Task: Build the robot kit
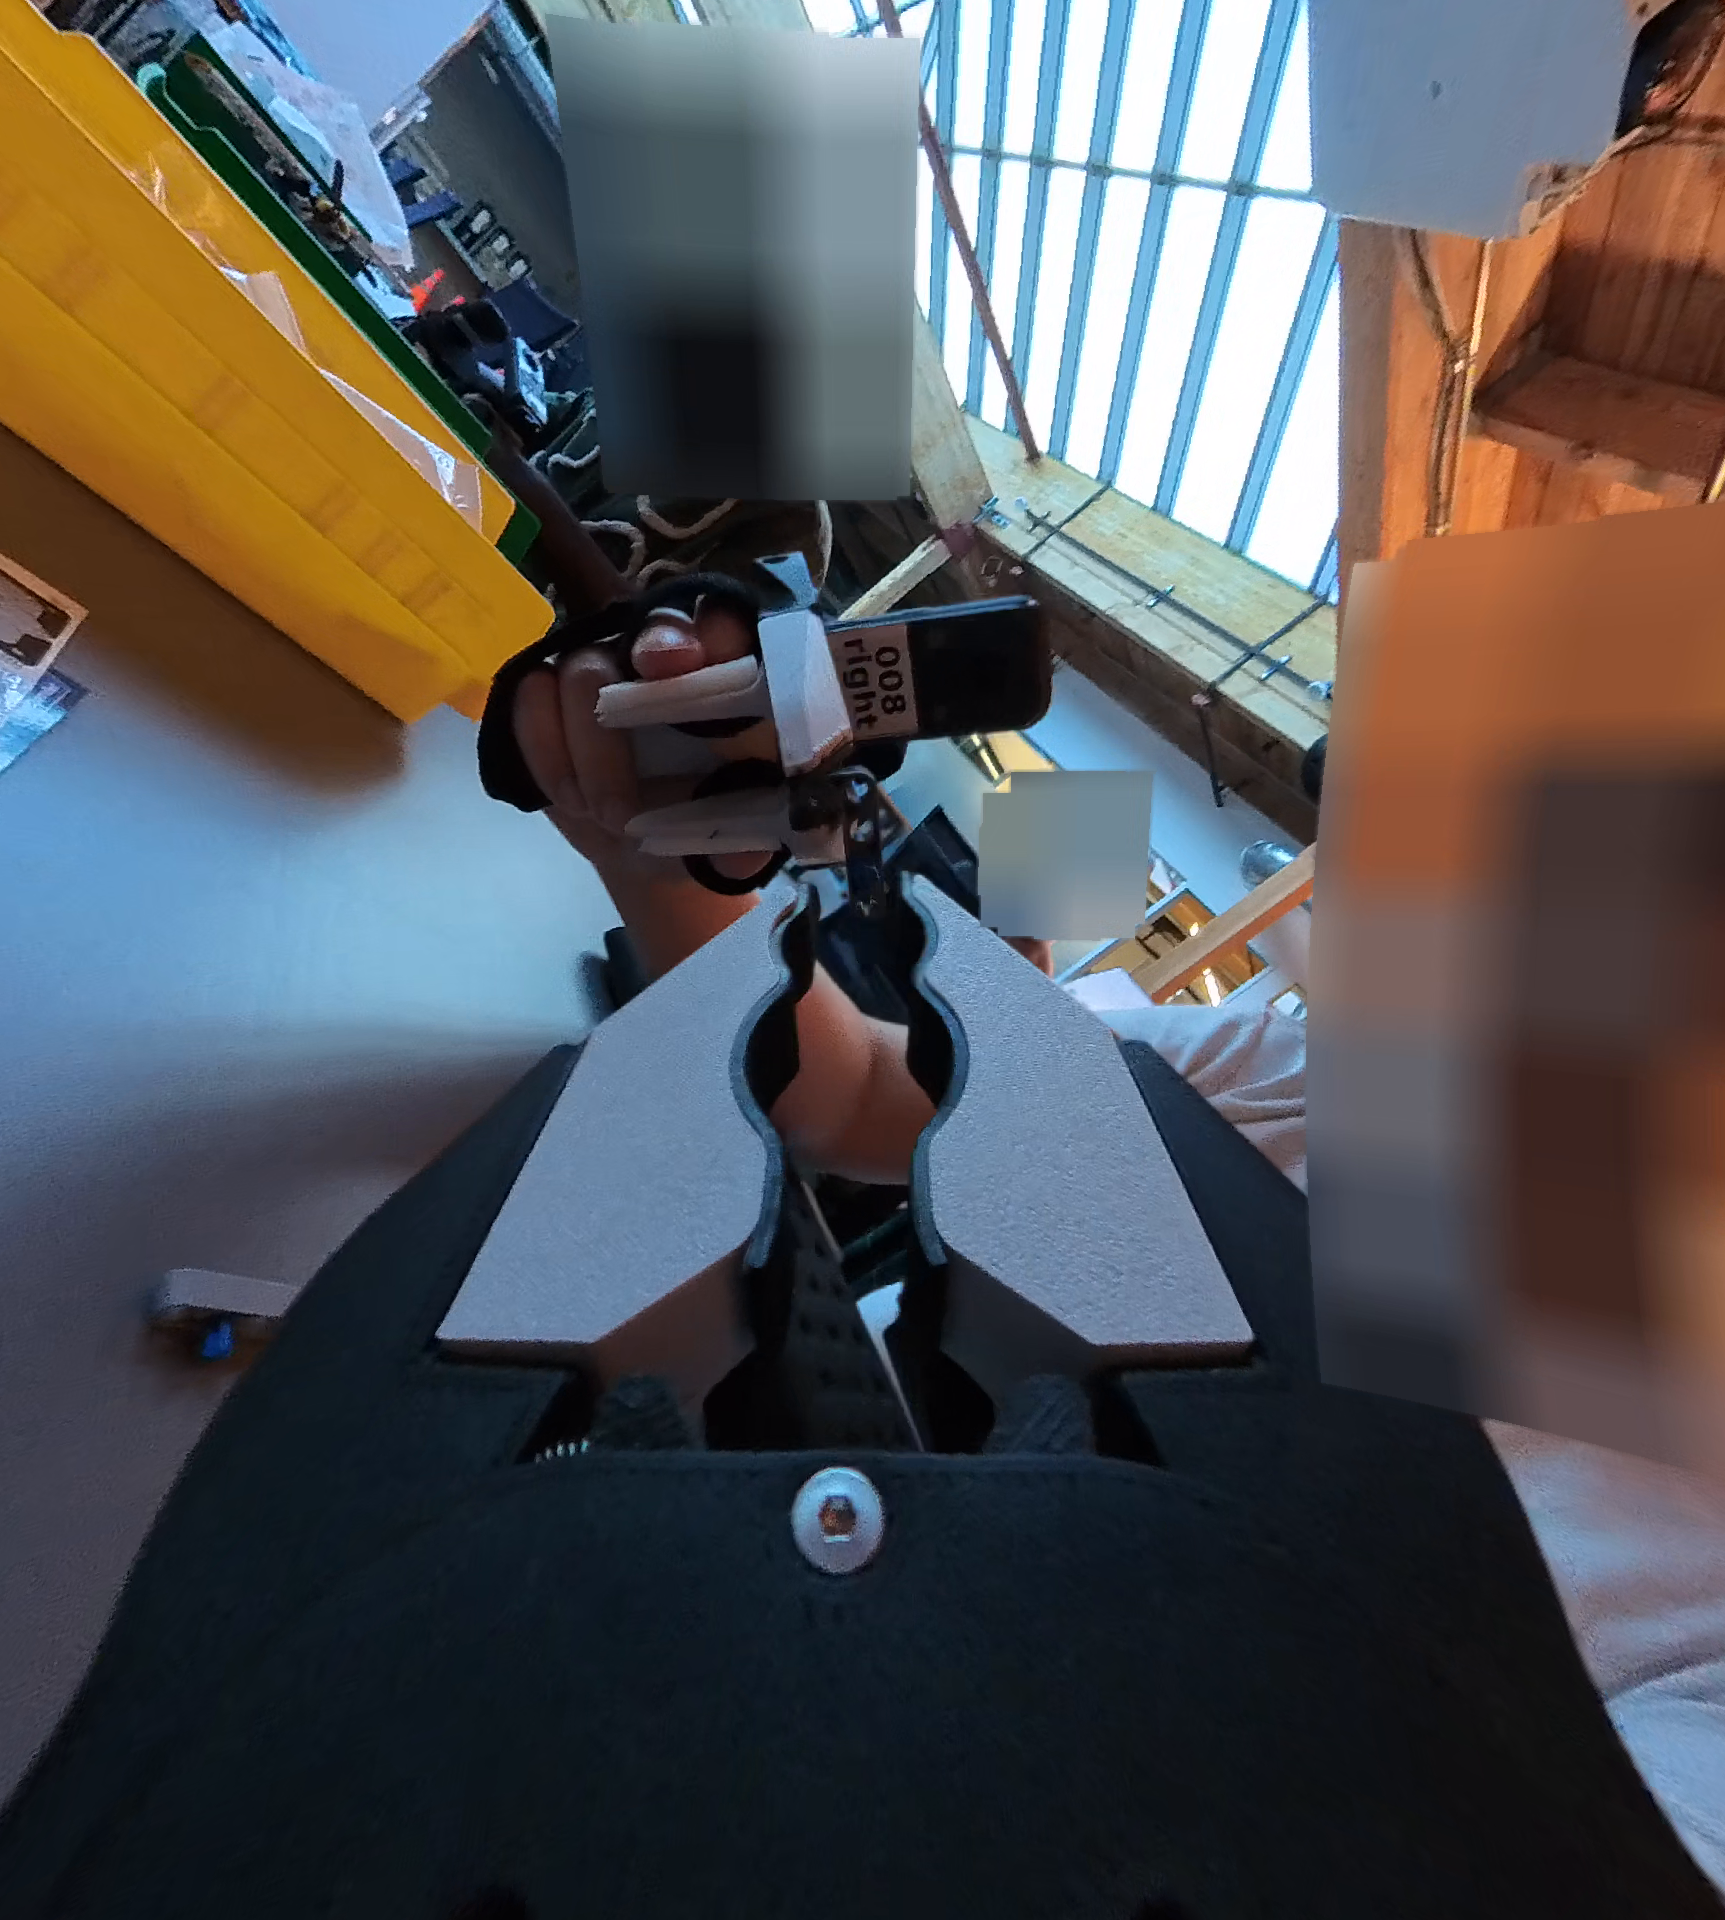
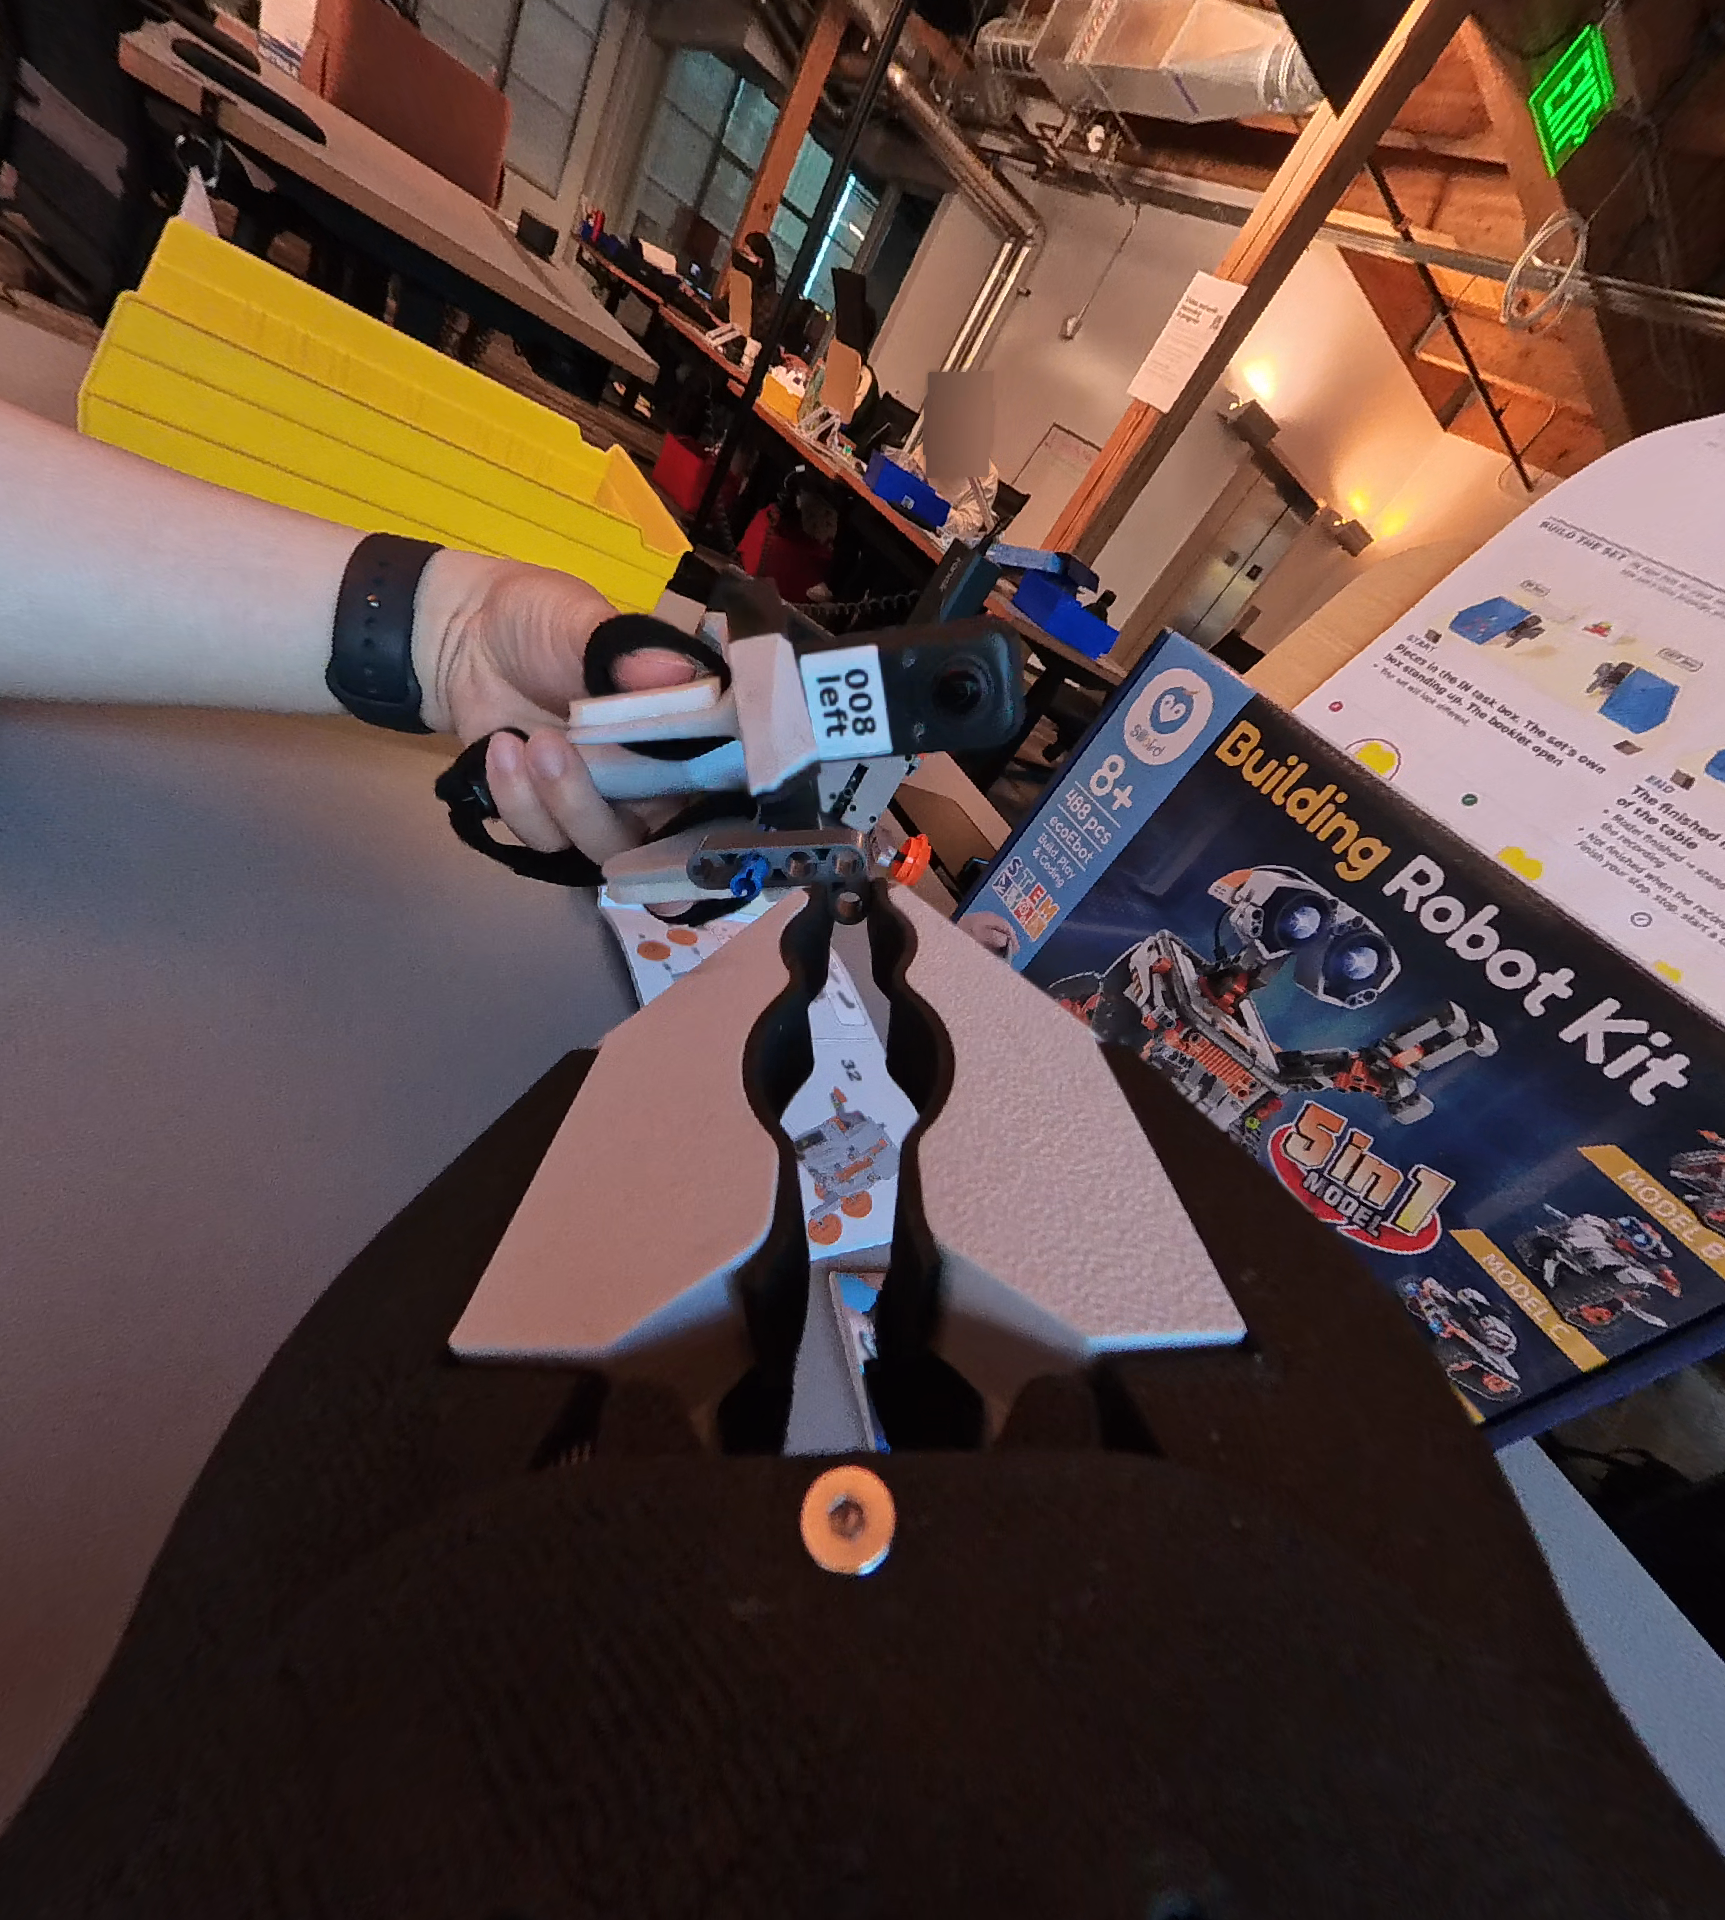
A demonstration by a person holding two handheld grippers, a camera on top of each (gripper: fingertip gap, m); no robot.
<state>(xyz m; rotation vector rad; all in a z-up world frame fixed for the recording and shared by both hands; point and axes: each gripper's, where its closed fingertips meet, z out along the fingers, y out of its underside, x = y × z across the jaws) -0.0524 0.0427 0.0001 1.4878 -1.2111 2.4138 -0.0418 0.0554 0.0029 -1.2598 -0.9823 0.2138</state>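
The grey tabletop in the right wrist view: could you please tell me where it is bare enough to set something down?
Bare: the broad stretch of grey tabletop left of the right claw, in front of the stacked yellow plastic bins. Crowded: the middle, where a white instruction booklet lies, and the right, taken by the blue cardboard kit box.

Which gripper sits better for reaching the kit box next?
Right, probably: the right gripper is just beside the kit box, while the left gripper lies farther off. Both grip the brick assembly.
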